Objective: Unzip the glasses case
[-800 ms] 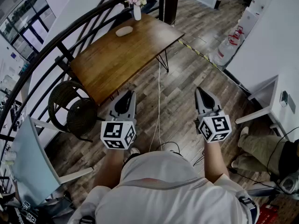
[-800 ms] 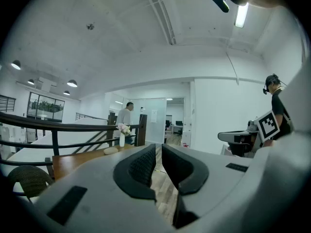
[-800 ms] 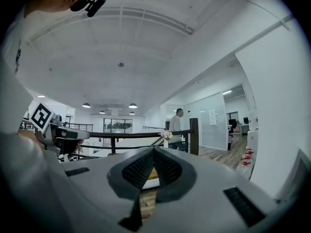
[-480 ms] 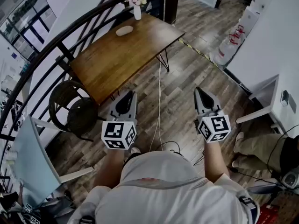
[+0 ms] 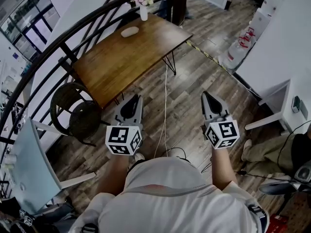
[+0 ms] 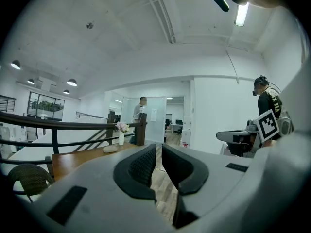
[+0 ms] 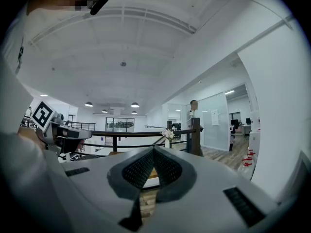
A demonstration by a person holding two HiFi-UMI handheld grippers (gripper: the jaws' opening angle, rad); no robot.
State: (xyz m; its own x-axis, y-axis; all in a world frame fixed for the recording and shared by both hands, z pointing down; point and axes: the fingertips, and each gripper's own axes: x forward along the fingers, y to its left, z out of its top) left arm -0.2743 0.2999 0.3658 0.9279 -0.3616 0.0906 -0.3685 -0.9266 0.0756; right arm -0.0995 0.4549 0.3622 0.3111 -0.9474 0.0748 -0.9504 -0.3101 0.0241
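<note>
Bystander's leg (image 5: 265, 154) shifted, two shut hand-held grippers (image 5: 136, 98) (image 5: 206, 94)

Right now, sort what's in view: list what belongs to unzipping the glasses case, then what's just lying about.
For the job:
- case, the pale oval on the table
- left gripper and right gripper, both empty and short of the table

Just lying about:
- vase of flowers
- round chair
- floor cable

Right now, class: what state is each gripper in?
Left gripper: almost closed, thin slit, holding nothing.
Right gripper: closed, holding nothing.
</note>
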